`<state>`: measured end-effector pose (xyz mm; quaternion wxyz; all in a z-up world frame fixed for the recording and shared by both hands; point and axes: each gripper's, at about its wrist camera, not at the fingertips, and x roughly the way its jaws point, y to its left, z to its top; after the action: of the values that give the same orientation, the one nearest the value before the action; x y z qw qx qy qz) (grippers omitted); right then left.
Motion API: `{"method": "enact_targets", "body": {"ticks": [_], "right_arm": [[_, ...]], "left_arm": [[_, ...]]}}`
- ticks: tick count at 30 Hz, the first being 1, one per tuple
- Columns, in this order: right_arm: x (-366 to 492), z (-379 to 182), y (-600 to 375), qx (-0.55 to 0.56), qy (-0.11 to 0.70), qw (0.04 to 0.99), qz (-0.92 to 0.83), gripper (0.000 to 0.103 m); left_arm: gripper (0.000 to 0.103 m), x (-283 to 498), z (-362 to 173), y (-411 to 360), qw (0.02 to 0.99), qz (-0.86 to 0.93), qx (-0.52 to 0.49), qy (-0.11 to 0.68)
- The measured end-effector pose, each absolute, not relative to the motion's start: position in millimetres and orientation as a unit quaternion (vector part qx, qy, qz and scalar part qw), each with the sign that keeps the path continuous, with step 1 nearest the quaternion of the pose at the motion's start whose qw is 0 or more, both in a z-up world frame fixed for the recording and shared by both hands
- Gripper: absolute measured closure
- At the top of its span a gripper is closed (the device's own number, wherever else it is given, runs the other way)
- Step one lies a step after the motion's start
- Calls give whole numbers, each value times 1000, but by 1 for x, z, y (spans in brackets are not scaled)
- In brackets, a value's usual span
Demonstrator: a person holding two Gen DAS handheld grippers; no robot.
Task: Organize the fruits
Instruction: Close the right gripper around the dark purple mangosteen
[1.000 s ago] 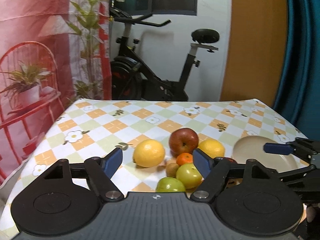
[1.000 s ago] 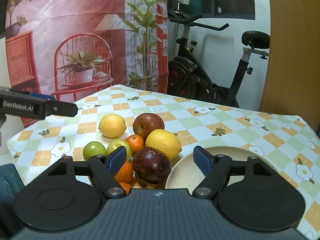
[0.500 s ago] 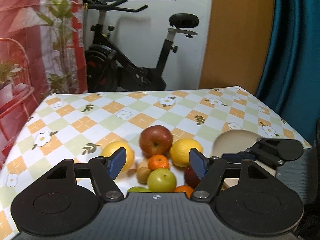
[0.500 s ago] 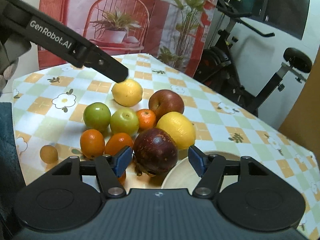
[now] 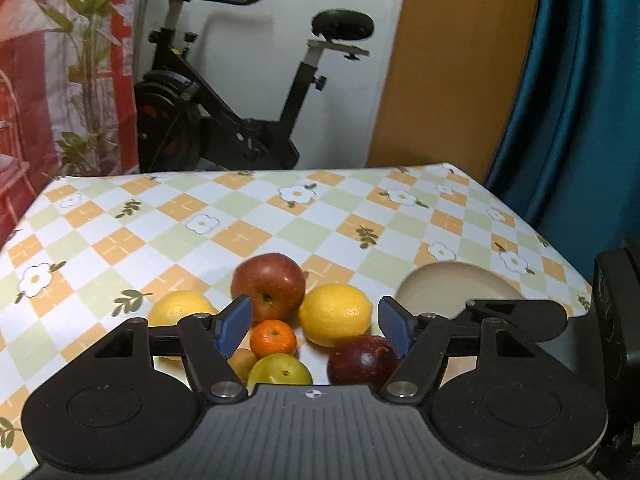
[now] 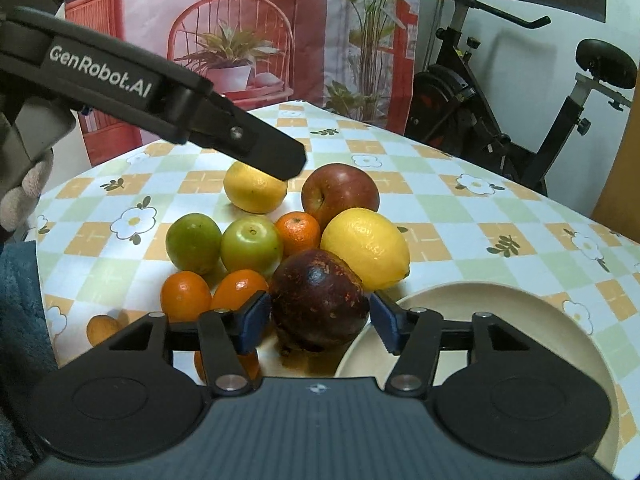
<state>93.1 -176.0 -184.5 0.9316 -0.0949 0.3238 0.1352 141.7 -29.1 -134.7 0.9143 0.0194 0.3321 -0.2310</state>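
Observation:
Several fruits lie bunched on the checked tablecloth: a red apple (image 6: 340,196), two lemons (image 6: 364,244) (image 6: 252,192), a mandarin (image 6: 298,232), two green fruits (image 6: 250,244), small oranges (image 6: 185,296) and a dark purple fruit (image 6: 318,300). My right gripper (image 6: 320,316) straddles the dark purple fruit, which rests on the cloth. Its jaws are closing and both blue pads touch the fruit's sides. My left gripper (image 5: 314,312) hovers open over the pile, above the mandarin (image 5: 274,336) and the near lemon (image 5: 334,314), gripping nothing. Its black finger (image 6: 160,100) crosses the right wrist view.
A cream plate (image 6: 500,320) sits right beside the dark fruit, near the table's right edge. A small yellow-orange fruit (image 6: 100,326) lies apart at the near left. An exercise bike (image 5: 224,120) stands behind the table, a teal curtain (image 5: 580,100) to the right.
Both grippers have dropped and come nearer the pile. The right jaws have narrowed onto the dark purple fruit. The left view has swung rightward, toward the plate; its jaws narrowed slightly.

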Motion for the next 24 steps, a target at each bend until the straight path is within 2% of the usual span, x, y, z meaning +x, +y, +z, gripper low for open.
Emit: {"method": "enact_targets", "body": {"ticks": [9,15,20,24], "right_arm": [[97,-192,-171,-102,314,934,139,42],[96,-194,-172,-96,306,937,138,43],[91,-193,-178,-52,301,942,138,43],[88,-189,-185,-18,293,947,132,43]], "left_arm": [[32,148,-153,-41,888,-272,22,370],[35,151,-161,-44,873,-289,9,394],[42,155,-169,-41,865,-290,-12,411],[43,157,-172,-42,857,-298,-31,420]]}}
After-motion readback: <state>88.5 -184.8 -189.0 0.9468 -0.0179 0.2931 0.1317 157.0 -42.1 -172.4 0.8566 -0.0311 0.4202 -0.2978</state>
